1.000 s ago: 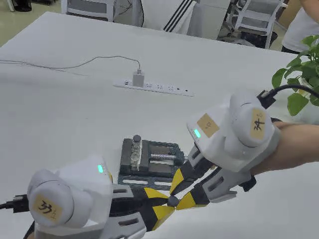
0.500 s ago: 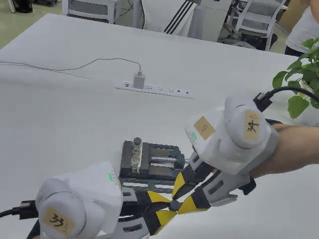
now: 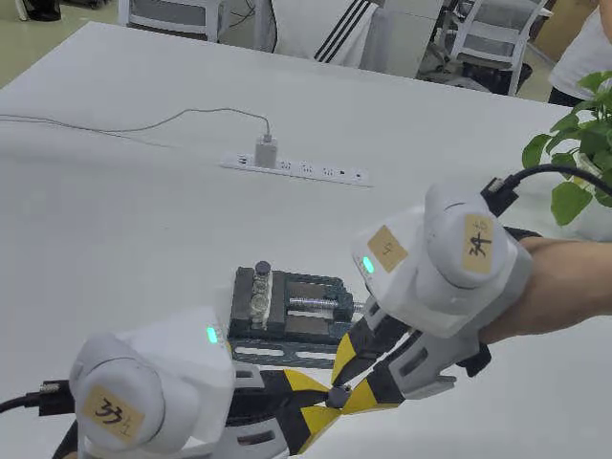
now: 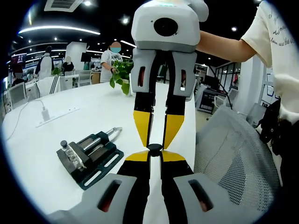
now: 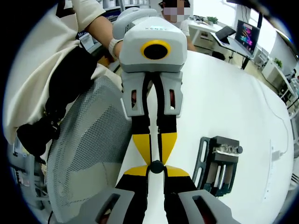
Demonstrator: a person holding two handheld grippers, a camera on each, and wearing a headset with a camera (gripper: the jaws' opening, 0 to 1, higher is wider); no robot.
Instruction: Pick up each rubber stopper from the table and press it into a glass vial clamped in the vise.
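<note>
A small dark rubber stopper point(image 3: 335, 394) sits pinched where the two grippers meet tip to tip above the table's near edge. My left gripper point(image 3: 320, 406) reaches in from the lower left, its jaws shut on the stopper point(image 4: 154, 149). From the right comes my right gripper point(image 3: 346, 387), closed on the same stopper point(image 5: 156, 165). Just beyond them stands the dark vise point(image 3: 304, 308) with a glass vial point(image 3: 259, 295) clamped in it, a dark stopper in the vial's top. The vise point(image 4: 91, 156) and vial point(image 4: 71, 150) lie to the left in the left gripper view; the vise point(image 5: 216, 165) lies to the right in the right gripper view.
A white power strip point(image 3: 304, 170) with a plugged charger and cable lies farther back on the white table point(image 3: 115, 220). A green plant point(image 3: 574, 143) stands at the right edge. A grey mesh chair point(image 4: 233, 154) is close behind the grippers, off the table's near edge.
The left gripper has edged up and right; the right one shifted slightly. Their tips stay together on the stopper. The head camera has moved a little.
</note>
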